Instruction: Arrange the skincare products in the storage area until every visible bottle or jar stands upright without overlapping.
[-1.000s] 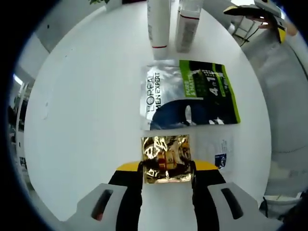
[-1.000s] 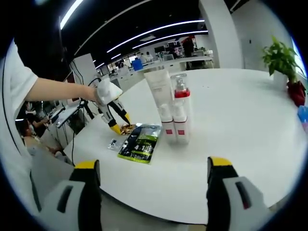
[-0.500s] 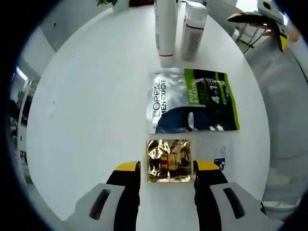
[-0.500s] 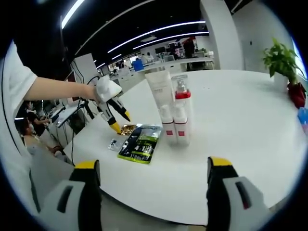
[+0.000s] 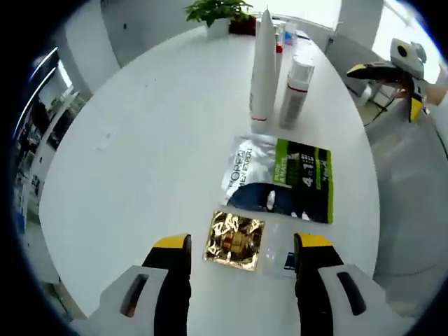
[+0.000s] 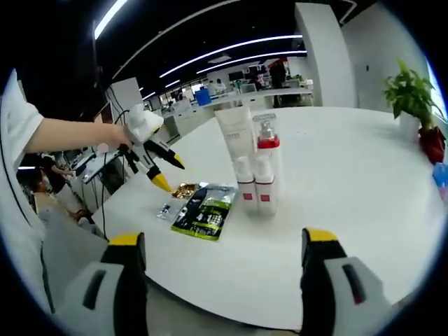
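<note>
While my left gripper (image 5: 241,252) hangs above the gold sachet (image 5: 234,240), its jaws gape empty.
My right gripper (image 6: 220,252) is spread wide, grasping nothing.

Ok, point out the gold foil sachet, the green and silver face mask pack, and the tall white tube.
gold foil sachet (image 5: 234,240), left gripper view, centre of the foil.
green and silver face mask pack (image 5: 280,178), left gripper view, middle of the printed front.
tall white tube (image 5: 262,63), left gripper view, mid-body.
</note>
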Tool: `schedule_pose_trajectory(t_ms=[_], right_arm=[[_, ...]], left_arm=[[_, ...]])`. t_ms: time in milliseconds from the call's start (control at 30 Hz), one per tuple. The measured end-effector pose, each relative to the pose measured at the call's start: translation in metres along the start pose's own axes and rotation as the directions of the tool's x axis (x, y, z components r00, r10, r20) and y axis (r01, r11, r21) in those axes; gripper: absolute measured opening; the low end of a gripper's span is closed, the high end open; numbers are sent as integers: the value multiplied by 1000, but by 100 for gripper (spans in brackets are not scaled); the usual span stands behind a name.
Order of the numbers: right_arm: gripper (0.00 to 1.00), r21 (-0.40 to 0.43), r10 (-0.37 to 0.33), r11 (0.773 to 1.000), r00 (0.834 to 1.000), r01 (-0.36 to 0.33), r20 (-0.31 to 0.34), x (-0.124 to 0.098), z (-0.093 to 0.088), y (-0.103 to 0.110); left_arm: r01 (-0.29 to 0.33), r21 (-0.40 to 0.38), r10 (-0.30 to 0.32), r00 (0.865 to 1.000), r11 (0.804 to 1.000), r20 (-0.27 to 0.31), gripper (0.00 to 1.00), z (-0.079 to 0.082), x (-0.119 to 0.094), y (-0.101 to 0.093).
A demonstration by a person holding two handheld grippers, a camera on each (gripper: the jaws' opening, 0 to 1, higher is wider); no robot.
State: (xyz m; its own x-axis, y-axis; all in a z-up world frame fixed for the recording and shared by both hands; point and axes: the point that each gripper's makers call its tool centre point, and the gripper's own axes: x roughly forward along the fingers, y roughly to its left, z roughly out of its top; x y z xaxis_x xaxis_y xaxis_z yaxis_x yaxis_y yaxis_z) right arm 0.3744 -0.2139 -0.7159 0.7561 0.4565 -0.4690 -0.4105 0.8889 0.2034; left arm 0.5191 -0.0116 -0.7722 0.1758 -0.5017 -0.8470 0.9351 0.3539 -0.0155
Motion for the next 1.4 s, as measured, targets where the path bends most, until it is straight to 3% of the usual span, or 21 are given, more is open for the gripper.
schedule_pose_trajectory(t_ms=[100,267,433,567,700,867,1033,1200,1367,1400], right_arm=[[92,-9,8,1000,1000,-8,0,0,0,2],[93,-36,31,999,999,-32,-16,1,-2,8],[93,-72,43,996,999,-44,-26,2,-3,12],[93,-80,52,995,998,-54,-28,2,-4,14],[93,-88,58,994,998,-60,-23,1,-3,16],[93,-79,73,994,997,-74,-21,1,-3,18],[93,-87,85,992,996,-88,-38,2,-5,20],[93,-105,84,990,995,-89,-49,2,-7,22],[93,-108,81,990,995,-86,-49,2,-6,22],[93,-108,81,990,995,-86,-50,2,-6,23]], left_arm=[[-25,-55,28,998,998,53,60,0,-9,-7],[-55,-86,62,996,995,70,64,-14,-23,-23],[-84,-178,107,987,980,120,70,-24,-37,-37],[-77,-322,152,965,944,215,74,-24,-49,-48],[-87,-440,229,932,894,282,78,-28,-63,-58],[-116,-482,280,917,868,283,84,-43,-70,-77],[-122,-540,328,895,833,304,86,-52,-78,-91],[-119,-596,381,862,794,335,90,-59,-90,-104],[-120,-611,405,843,783,354,97,-66,-94,-117],[-125,-606,405,845,785,350,97,-68,-94,-119]])
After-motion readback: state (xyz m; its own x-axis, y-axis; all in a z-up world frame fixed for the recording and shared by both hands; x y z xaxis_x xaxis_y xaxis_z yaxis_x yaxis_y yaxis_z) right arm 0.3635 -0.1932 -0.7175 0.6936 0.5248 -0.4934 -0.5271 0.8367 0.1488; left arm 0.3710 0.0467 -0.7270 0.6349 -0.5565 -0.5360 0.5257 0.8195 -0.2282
